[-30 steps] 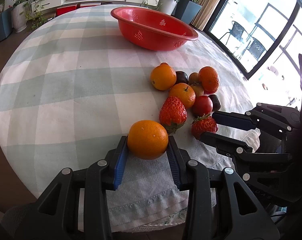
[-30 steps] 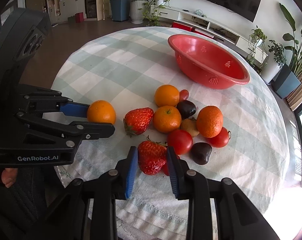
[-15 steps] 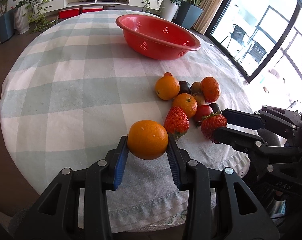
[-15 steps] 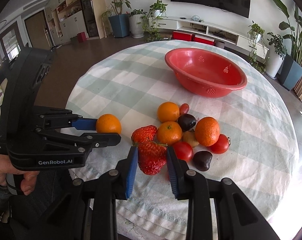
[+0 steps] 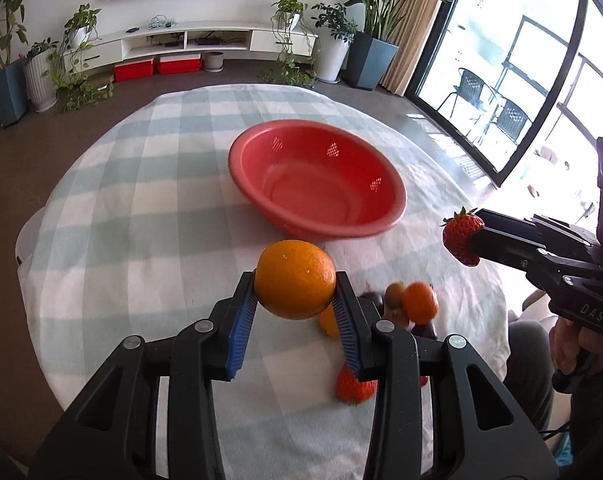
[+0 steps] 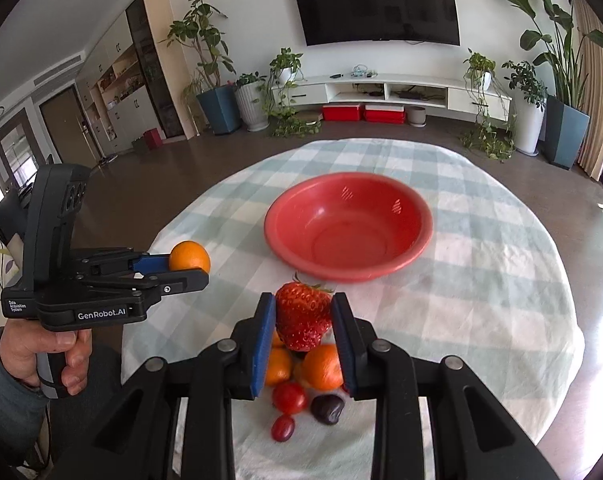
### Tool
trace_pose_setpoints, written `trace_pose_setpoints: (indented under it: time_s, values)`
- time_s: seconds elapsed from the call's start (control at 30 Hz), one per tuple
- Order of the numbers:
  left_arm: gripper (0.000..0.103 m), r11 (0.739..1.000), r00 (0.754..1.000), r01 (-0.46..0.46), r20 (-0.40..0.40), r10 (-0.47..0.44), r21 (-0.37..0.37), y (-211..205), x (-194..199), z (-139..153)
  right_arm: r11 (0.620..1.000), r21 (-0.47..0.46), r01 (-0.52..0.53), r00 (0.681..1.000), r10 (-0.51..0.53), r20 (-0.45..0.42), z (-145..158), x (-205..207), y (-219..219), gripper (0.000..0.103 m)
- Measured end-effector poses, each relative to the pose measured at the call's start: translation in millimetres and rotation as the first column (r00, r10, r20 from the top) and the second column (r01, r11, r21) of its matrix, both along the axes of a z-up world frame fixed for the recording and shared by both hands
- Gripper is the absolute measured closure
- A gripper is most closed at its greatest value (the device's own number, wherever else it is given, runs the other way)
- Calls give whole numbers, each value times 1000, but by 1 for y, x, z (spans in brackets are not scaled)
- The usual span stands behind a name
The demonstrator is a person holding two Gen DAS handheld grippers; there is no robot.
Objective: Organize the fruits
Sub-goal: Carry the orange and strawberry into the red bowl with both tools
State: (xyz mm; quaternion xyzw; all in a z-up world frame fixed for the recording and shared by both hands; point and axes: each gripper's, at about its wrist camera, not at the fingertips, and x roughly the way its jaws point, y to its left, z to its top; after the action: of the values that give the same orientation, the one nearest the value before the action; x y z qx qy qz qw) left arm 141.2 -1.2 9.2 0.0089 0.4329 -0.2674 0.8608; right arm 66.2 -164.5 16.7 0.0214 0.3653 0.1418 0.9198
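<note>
The left gripper (image 5: 295,304), clamped on an orange (image 5: 294,279), and the right gripper (image 6: 303,322), clamped on a strawberry (image 6: 303,315), hang just short of the empty red basin (image 6: 415,204), which lies ahead on the far side.

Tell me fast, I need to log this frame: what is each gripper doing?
Left gripper: closed on the orange, held above the table.
Right gripper: closed on a strawberry, also in the air.

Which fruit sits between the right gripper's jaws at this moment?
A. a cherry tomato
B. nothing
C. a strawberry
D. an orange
C: the right gripper is shut on a strawberry held above the table, while the orange is in the left gripper.
</note>
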Motion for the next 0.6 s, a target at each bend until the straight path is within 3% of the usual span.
trace_pose_setpoints:
  time_s: [0.23, 0.6]
  values:
    - [67, 996, 999, 45, -3, -45, 76, -50, 68, 3, 999, -35, 10, 1000, -10, -12, -3, 77, -13, 72]
    - [67, 972, 998, 61, -45, -52, 225, -95, 135, -46, 990, -140, -13, 993, -4, -122, -50, 144, -15, 72]
